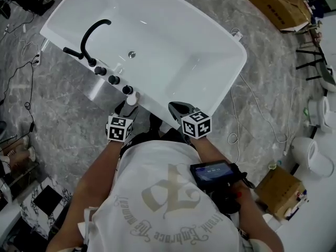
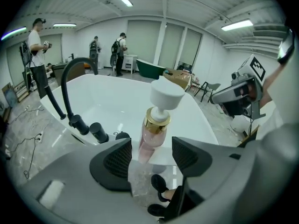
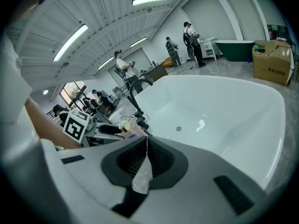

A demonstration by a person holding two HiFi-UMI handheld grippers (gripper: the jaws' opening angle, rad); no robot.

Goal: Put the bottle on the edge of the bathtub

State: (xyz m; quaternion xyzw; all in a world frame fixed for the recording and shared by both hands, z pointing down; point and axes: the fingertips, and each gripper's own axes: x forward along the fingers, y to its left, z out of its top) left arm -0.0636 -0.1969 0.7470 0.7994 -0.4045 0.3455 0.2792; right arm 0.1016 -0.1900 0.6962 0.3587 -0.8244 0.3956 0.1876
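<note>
A pink bottle (image 1: 132, 98) with a gold collar and a white cap stands upright on the near rim of the white bathtub (image 1: 231, 41), just right of the black knobs (image 1: 114, 79). My left gripper (image 1: 127, 108) is around it. In the left gripper view the bottle (image 2: 154, 129) rises between the two jaws of the left gripper (image 2: 152, 155), which stand open, with a clear gap on the right side. My right gripper (image 1: 176, 108) hovers over the rim to the right of the bottle. In the right gripper view, the right gripper (image 3: 147, 146) is shut with nothing in it.
A black curved faucet (image 1: 94, 33) rises from the tub's left rim. Cardboard boxes (image 1: 278, 4) (image 1: 281, 188) and white toilets (image 1: 315, 154) stand on the marble floor at the right. Cables run along the floor at the left. People (image 2: 37, 45) stand in the background.
</note>
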